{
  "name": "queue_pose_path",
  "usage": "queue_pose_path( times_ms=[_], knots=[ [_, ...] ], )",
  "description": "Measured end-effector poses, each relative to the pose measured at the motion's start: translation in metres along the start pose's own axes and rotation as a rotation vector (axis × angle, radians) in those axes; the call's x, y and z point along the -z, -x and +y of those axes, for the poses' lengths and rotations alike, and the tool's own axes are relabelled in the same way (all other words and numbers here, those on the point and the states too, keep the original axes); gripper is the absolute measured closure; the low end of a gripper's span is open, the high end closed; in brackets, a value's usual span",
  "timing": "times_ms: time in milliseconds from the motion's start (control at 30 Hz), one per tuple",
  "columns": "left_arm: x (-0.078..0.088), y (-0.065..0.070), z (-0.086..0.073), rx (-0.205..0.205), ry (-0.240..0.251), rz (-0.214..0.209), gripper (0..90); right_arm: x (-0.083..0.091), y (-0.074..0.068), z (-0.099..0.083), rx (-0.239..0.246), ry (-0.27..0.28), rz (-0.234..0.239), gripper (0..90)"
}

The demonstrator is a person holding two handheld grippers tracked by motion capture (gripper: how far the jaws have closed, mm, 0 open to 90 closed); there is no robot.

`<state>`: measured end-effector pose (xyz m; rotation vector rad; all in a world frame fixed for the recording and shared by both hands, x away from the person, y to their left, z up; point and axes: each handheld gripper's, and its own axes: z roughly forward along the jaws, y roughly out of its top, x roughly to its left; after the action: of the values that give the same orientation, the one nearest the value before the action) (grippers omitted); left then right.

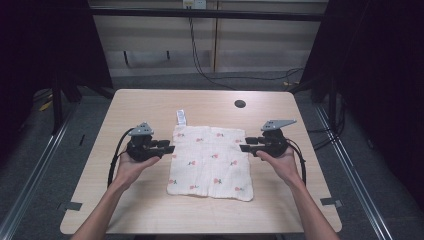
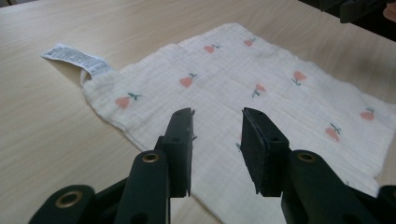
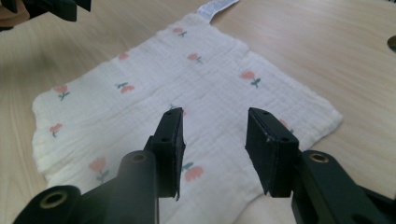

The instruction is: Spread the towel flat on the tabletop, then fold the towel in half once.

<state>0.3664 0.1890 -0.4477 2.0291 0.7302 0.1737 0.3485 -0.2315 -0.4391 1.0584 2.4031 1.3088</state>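
A cream cloth (image 1: 211,161) printed with small pink flowers lies flat in the middle of the wooden table (image 1: 150,105), its white care label (image 1: 181,117) sticking out at the far left corner. My left gripper (image 1: 170,146) hovers at the cloth's left edge, jaws apart with nothing between them; the cloth (image 2: 261,88) spreads beyond the gap between the left gripper's jaws (image 2: 217,140). My right gripper (image 1: 244,144) hovers at the cloth's right edge, also open and empty, and the cloth (image 3: 154,88) lies beyond the right gripper's jaws (image 3: 215,144).
A dark round hole (image 1: 240,104) sits in the table behind the cloth on the right. Cables trail across the floor beyond the table's far edge. Metal rails run along the floor on both sides.
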Motion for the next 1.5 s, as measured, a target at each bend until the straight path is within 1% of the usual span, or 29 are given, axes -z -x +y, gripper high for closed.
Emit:
queue_pose_path(
  times_ms=[133,167,267,300,333,367,400,433,467,533,567,600,633,733,767,867,900,1000,1067,1100,1133,1167,1200,1233,1333,1367,1400,1467,1500],
  knots=[
    [0.002,0.008,-0.008,-0.017,-0.024,-0.006,64.4,0.0,-0.007,-0.01,0.008,-0.023,0.005,58.1],
    [0.001,0.012,-0.014,-0.036,-0.05,-0.012,64.1,0.001,-0.011,-0.016,0.009,-0.035,0.015,57.5],
    [-0.001,0.015,-0.017,-0.04,-0.067,-0.016,60.4,0.0,-0.016,-0.023,0.01,-0.037,0.01,55.5],
    [-0.006,0.018,-0.021,-0.046,-0.078,-0.019,60.4,-0.005,-0.019,-0.033,0.001,-0.046,0.032,55.0],
    [-0.006,0.018,-0.021,-0.046,-0.078,-0.019,60.4,-0.007,-0.02,-0.034,0.018,-0.069,0.019,54.6],
    [-0.014,0.022,-0.025,-0.063,-0.108,-0.043,60.4,-0.01,-0.022,-0.036,0.017,-0.076,0.016,54.6],
    [-0.019,0.025,-0.026,-0.078,-0.135,-0.047,60.4,-0.012,-0.022,-0.038,0.005,-0.073,0.028,54.6],
    [-0.023,0.028,-0.027,-0.11,-0.16,-0.037,60.5,-0.015,-0.022,-0.039,0.013,-0.089,0.03,54.8],
    [-0.026,0.029,-0.028,-0.097,-0.155,-0.064,60.5,-0.018,-0.024,-0.041,0.034,-0.113,0.012,54.8],
    [-0.028,0.029,-0.028,-0.088,-0.166,-0.075,60.3,-0.021,-0.025,-0.042,0.04,-0.13,0.014,54.8],
    [-0.03,0.029,-0.027,-0.1,-0.167,-0.078,60.3,-0.024,-0.026,-0.043,0.049,-0.142,0.015,54.8],
    [-0.031,0.025,-0.026,-0.08,-0.16,-0.096,59.9,-0.027,-0.027,-0.044,0.059,-0.155,0.011,54.8],
    [-0.033,0.022,-0.025,-0.089,-0.156,-0.061,59.8,-0.032,-0.027,-0.045,0.066,-0.165,0.009,54.8],
    [-0.036,0.019,-0.026,-0.088,-0.159,-0.058,60.3,-0.036,-0.027,-0.046,0.075,-0.175,-0.008,53.7],
    [-0.038,0.017,-0.028,-0.091,-0.175,-0.042,60.3,-0.043,-0.026,-0.05,0.084,-0.193,-0.009,53.0],
    [-0.04,0.015,-0.03,-0.077,-0.159,-0.046,59.8,-0.044,-0.027,-0.049,0.106,-0.193,-0.013,53.7],
    [-0.043,0.015,-0.031,-0.079,-0.18,-0.048,59.5,-0.043,-0.028,-0.048,0.114,-0.214,-0.037,55.3],
    [-0.048,0.015,-0.034,-0.09,-0.203,-0.052,59.4,-0.043,-0.03,-0.047,0.111,-0.223,-0.04,60.4],
    [-0.048,0.017,-0.036,-0.098,-0.201,-0.053,59.3,-0.042,-0.03,-0.047,0.111,-0.224,-0.04,63.4],
    [-0.048,0.02,-0.035,-0.128,-0.217,-0.051,59.7,-0.04,-0.03,-0.047,0.115,-0.232,-0.033,73.3],
    [-0.048,0.02,-0.035,-0.128,-0.217,-0.051,60.8,-0.04,-0.03,-0.047,0.115,-0.232,-0.033,73.3],
    [-0.047,0.028,-0.036,-0.184,-0.227,-0.046,63.3,-0.038,-0.03,-0.048,0.113,-0.24,-0.019,78.4],
    [-0.047,0.028,-0.036,-0.184,-0.227,-0.046,68.5,-0.038,-0.03,-0.048,0.113,-0.24,-0.019,78.4],
    [-0.046,0.034,-0.038,-0.204,-0.226,-0.072,75.0,-0.035,-0.03,-0.049,0.116,-0.247,-0.027,81.5],
    [-0.045,0.04,-0.039,-0.213,-0.23,-0.072,86.2,-0.032,-0.033,-0.052,0.104,-0.251,-0.012,85.2],
    [-0.044,0.046,-0.04,-0.213,-0.23,-0.069,87.8,-0.029,-0.036,-0.054,0.12,-0.256,-0.006,86.7],
    [-0.044,0.047,-0.041,-0.205,-0.228,-0.079,88.4,-0.028,-0.037,-0.055,0.119,-0.258,-0.002,87.1],
    [-0.042,0.051,-0.042,-0.212,-0.239,-0.079,88.7,-0.025,-0.041,-0.056,0.138,-0.271,0.005,87.3],
    [-0.041,0.052,-0.043,-0.205,-0.238,-0.098,88.7,-0.024,-0.043,-0.057,0.14,-0.273,0.007,86.5]
  ],
)
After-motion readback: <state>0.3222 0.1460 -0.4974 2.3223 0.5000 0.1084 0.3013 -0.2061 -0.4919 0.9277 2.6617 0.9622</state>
